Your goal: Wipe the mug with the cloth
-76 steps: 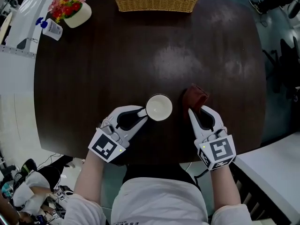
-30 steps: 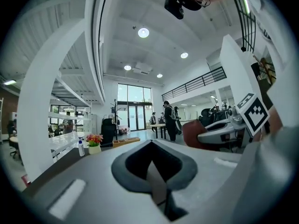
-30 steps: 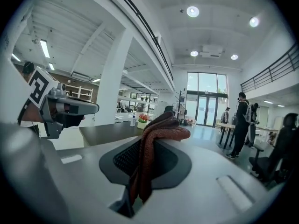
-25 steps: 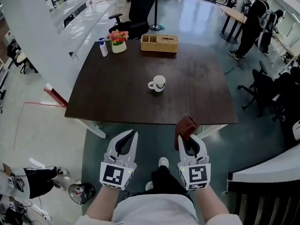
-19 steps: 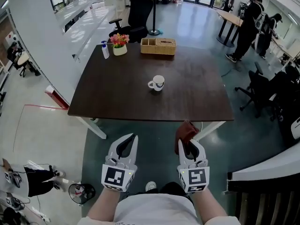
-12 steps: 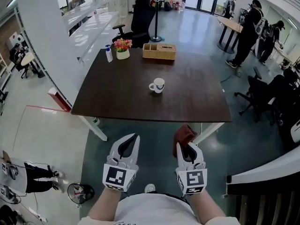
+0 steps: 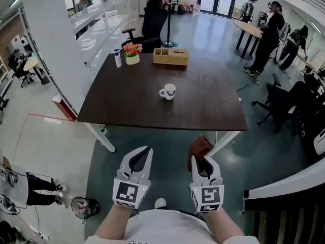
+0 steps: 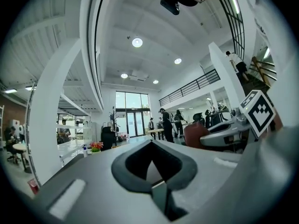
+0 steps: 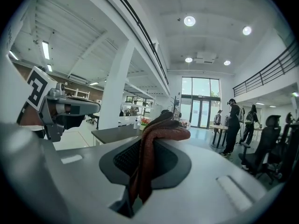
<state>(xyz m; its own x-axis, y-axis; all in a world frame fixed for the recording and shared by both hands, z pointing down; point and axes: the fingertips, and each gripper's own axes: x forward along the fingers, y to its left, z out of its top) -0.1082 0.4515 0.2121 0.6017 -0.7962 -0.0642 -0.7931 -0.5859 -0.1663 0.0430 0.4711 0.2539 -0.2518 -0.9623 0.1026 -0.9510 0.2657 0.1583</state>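
The white china mug (image 7: 168, 91) sits alone on the dark brown table (image 7: 203, 111), far from both grippers. It looks hard, smooth and easy to chip, so its handle on the left seems the best place to hold it. The soft, floppy dark red cloth (image 7: 199, 145) is pinched in the right gripper (image 7: 203, 159), and the left gripper (image 7: 147, 150) is closed up with nothing inside. The woven basket (image 7: 170, 56), pot of flowers (image 7: 132, 52) and spray bottle (image 7: 118, 59) stand at the far edge, out of the way.
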